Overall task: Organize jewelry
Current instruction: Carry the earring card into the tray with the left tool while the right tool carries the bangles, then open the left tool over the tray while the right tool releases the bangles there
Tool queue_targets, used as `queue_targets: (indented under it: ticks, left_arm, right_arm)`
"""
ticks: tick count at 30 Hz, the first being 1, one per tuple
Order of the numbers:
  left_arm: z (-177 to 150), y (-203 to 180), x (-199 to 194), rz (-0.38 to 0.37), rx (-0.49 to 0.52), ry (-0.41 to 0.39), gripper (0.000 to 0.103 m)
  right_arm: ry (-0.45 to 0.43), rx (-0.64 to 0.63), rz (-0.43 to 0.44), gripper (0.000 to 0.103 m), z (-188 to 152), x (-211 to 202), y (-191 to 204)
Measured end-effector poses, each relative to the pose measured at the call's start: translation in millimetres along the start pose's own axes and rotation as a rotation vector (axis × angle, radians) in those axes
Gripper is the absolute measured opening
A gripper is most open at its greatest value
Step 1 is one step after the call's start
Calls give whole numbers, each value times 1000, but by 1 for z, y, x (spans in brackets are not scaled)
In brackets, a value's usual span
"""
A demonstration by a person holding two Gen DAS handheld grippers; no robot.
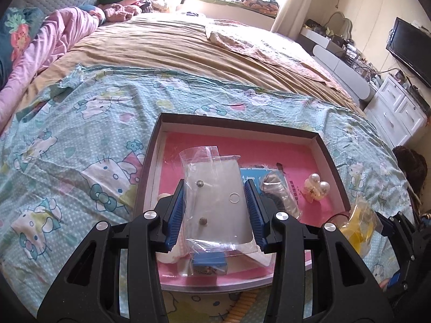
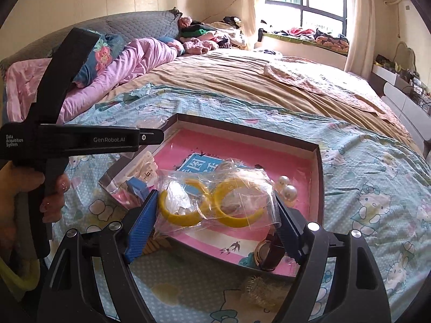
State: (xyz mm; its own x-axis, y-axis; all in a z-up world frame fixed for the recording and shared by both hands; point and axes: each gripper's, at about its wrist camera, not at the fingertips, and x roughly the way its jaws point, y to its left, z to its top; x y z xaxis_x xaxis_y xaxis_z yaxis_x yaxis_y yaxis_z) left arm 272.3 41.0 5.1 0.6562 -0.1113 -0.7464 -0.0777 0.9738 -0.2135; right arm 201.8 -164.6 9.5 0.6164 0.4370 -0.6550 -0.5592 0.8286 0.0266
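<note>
left claw (image 1: 215, 210) clamped on a clear earring packet (image 1: 215, 196) mid-frame over the pink-lined box (image 1: 331, 161), right claw (image 2: 215, 215) squeezing a baggie of yellow hoops (image 2: 215, 202) center frame above that box, pearl clip (image 2: 287, 188) inside, all on the bed (image 2: 377, 188)

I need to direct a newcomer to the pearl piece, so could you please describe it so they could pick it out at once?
On the bed's cartoon-cat sheet lies a shallow dark-walled tray with a pink floor. Near the tray's right wall sits the pearl piece, loose on the pink floor. Unlike the yellow hoops in their clear bag, it is bare: a cluster of round, glossy white pearls.
</note>
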Motion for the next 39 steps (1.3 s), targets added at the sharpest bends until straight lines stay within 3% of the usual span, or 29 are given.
queue_targets:
  ticks: [5, 14, 26, 31, 36, 39]
  left_arm:
    - [-1, -8, 10, -28, 6, 2, 35]
    - [-15, 0, 40, 4, 0, 71, 35]
    - [-18, 0, 43, 13, 22, 77, 36]
    - [-20, -2, 40, 6, 27, 72, 46]
    - [-21, -2, 36, 4, 28, 66, 46]
    - [-22, -2, 30, -2, 26, 53, 53]
  right_arm:
    - [17, 12, -11, 79, -3, 9, -4]
    - [48, -13, -34, 79, -13, 30, -2]
    - [81, -43, -29, 80, -16, 48, 3]
    - [86, -32, -22, 83, -17, 45, 4]
    - [68, -34, -27, 86, -16, 35, 4]
    - [39, -23, -26, 86, -18, 21, 1]
